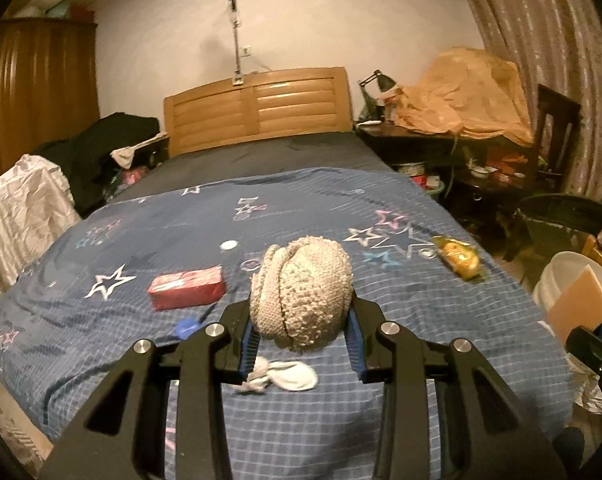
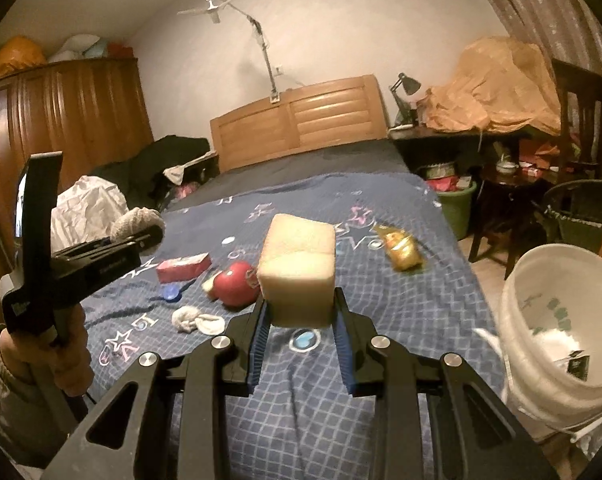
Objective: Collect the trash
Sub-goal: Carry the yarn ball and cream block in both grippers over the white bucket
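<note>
Two hand-held black grippers with blue pads hang above a bed covered by a blue checked quilt with star prints (image 1: 301, 420), and each is clamped on something. The left gripper (image 1: 303, 330) has its jaws pressed against a balled-up beige knitted cloth (image 1: 301, 292), lifted clear of the quilt; the right gripper (image 2: 301, 320) squeezes a pale yellow sponge block (image 2: 299, 268), also held in the air. In the right wrist view a person's hand (image 2: 67, 354) grips the left tool's handle. Six loose items lie on the quilt: one red rectangular packet (image 1: 187, 287), one blue bottle cap (image 1: 185, 326) just beside it, one knotted white rag (image 1: 279, 376) under the left gripper, one red apple (image 2: 237, 283) with a cut side, visible only from the right wrist behind the sponge, one yellow crinkled snack wrapper (image 1: 459, 258) near the bed's right edge, and one small white round disc (image 1: 228, 245) farther up the bed. One white plastic bucket (image 2: 561, 340) stands off the bed's right side, near the right gripper, with white paper and a dark scrap inside. One black mesh bin (image 2: 581, 208) sits beyond it. Nothing lies between the right gripper and the bucket. One wooden slatted headboard (image 1: 257, 108) closes the far end.
</note>
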Available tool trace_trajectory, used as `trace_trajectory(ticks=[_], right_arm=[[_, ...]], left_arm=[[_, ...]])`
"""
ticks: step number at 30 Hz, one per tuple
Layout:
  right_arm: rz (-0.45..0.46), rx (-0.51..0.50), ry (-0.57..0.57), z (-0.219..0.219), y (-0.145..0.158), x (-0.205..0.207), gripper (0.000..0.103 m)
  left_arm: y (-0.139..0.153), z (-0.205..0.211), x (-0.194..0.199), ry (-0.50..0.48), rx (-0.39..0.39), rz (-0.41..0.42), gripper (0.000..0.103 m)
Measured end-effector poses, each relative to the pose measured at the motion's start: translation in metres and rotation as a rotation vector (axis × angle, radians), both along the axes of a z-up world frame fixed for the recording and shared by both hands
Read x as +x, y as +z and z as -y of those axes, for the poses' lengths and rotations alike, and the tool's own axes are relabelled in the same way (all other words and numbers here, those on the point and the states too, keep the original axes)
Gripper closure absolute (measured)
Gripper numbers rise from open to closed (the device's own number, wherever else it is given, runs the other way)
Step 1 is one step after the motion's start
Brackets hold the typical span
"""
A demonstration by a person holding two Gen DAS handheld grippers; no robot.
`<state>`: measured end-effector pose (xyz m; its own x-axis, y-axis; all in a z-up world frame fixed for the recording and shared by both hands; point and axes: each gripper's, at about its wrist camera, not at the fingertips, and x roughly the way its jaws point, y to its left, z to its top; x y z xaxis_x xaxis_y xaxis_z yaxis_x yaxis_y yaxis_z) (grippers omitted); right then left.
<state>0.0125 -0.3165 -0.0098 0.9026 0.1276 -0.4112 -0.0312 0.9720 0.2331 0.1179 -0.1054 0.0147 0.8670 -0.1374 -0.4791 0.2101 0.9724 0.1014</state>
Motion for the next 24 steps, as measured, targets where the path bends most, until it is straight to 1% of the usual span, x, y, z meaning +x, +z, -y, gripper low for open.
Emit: trace_trajectory(ticks=[15,24], right_arm=[[0.035,-0.005,-0.125,0.069,0.025,-0.031,0.071],[0.050,-0.011,-0.207,0.116,0.031,-0.052,0.071]], left_arm=[[0.007,0.087,-0.006,-0.137,0.016,0.017,0.069],[0.009,0.136,-0.008,-0.218,0.031,0.027,0.069]])
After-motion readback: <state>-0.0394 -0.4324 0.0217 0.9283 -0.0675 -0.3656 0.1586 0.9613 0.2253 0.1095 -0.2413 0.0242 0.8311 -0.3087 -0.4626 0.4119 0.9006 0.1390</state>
